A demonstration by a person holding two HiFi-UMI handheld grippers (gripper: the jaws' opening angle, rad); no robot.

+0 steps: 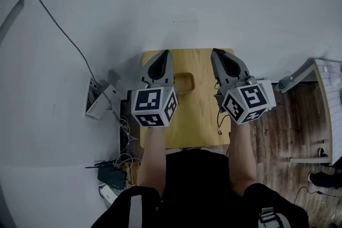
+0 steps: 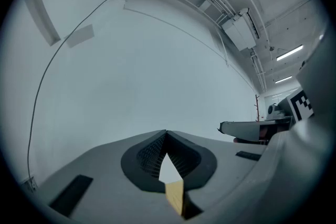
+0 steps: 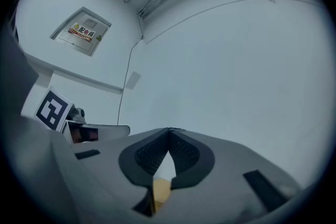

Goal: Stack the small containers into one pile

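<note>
Left tool [image 1: 165, 54] closed tip to tip, empty, right tool [image 1: 216, 52] closed, empty, both over wooden table [image 1: 196, 115]

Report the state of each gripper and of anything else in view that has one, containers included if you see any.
left gripper: jaws shut tip to tip, nothing held.
right gripper: jaws shut, nothing held.
wooden stool: upright below both grippers, no container on the part of its top that shows.
small containers: none in any view.
</note>
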